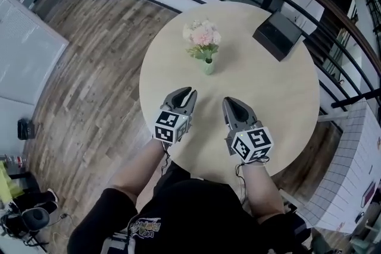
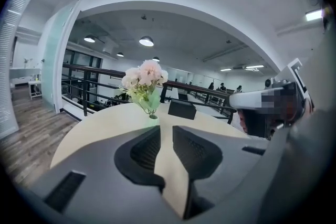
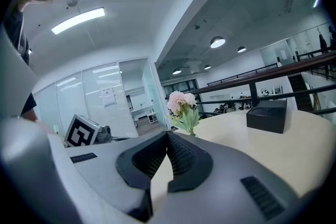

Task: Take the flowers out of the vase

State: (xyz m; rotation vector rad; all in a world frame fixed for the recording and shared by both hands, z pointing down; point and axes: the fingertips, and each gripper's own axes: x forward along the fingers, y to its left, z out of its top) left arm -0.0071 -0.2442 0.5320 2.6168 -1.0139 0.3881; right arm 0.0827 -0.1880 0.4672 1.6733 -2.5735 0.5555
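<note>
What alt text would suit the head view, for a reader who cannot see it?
A small green vase of pink and white flowers stands on a round beige table, a black box beyond it. Nearer, a person holds the left tongs slightly open and the right tongs shut, both empty.

Bright, even light from ceiling lamps (image 2: 146,41); fisheye edges warped and dark
</note>
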